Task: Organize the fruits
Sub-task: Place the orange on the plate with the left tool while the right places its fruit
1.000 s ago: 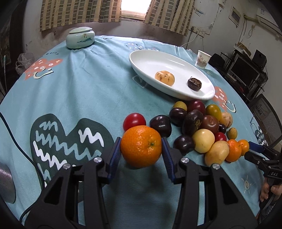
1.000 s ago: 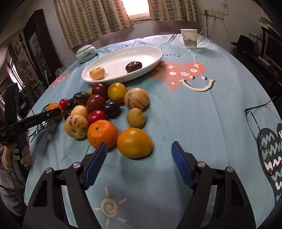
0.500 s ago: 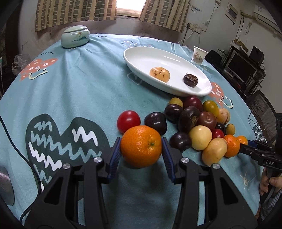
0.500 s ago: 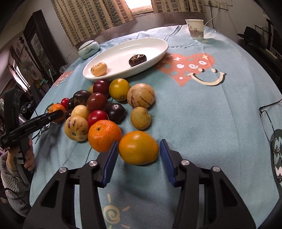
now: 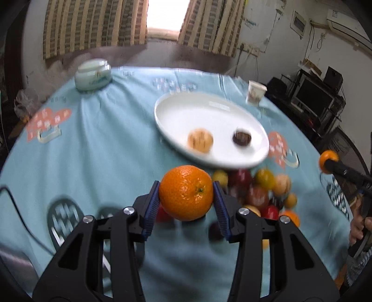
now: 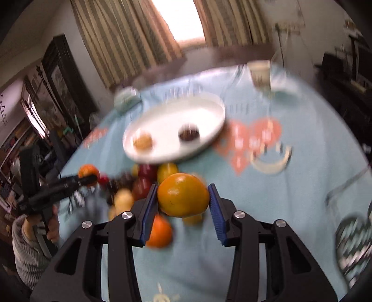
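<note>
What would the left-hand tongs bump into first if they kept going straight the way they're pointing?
Probably the white plate. The left tongs, gripping an orange, point down toward its near rim, above the fruit pile. Blur makes depth uncertain.

A bright window (image 5: pixel 166 17) between striped curtains (image 5: pixel 93 25) lights whitish walls, with a dark wooden cabinet (image 6: pixel 67 76) at one side and a black monitor (image 5: pixel 313 96) on shelving opposite.

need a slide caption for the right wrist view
Right gripper shut on a yellow-orange fruit, above the fruit pile, white plate beyond.
</note>
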`<state>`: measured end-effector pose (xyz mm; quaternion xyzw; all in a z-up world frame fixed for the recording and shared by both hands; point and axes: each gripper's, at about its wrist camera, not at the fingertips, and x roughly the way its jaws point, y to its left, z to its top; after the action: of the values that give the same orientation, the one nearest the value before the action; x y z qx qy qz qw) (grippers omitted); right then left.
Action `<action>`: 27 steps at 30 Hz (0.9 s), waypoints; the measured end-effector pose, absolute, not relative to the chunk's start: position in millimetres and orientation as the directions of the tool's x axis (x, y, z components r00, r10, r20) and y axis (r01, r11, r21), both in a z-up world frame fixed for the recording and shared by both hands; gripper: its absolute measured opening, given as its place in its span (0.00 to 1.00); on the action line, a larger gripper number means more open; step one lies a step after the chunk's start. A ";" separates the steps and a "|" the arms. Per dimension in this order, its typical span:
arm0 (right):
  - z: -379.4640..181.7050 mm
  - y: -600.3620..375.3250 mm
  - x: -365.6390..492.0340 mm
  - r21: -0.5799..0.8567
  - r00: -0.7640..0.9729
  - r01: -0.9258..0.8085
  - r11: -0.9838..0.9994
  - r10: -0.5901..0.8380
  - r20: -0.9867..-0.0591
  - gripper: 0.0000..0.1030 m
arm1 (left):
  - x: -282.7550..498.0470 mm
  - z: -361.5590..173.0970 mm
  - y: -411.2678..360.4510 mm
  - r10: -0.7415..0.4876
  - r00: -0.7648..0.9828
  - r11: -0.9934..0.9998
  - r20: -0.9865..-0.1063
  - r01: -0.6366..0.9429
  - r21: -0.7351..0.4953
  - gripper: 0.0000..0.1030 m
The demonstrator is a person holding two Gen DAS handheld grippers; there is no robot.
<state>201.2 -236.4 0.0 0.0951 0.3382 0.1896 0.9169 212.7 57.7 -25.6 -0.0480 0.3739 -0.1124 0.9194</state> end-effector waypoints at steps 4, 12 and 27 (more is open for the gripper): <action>39.1 -217.1 249.8 0.262 0.753 -0.296 0.919 0.393 -0.528 0.43 | 260.0 2.0 44.4 -0.231 0.721 0.973 -0.654 0.169 -0.158 0.44; -11.9 -174.2 359.3 0.208 0.671 -0.289 0.935 0.352 -0.653 0.42 | 349.6 -34.7 26.5 -0.221 0.645 0.975 -0.732 0.128 -0.182 0.44; -38.5 -170.1 386.7 0.159 0.645 -0.270 0.950 0.301 -0.702 0.65 | 363.9 -54.0 24.2 -0.200 0.626 0.980 -0.754 0.117 -0.163 0.65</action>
<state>386.7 -170.1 -38.5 0.0198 0.3907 0.1572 0.9068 363.9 24.2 -54.0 -0.0492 0.4236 -0.0880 0.9002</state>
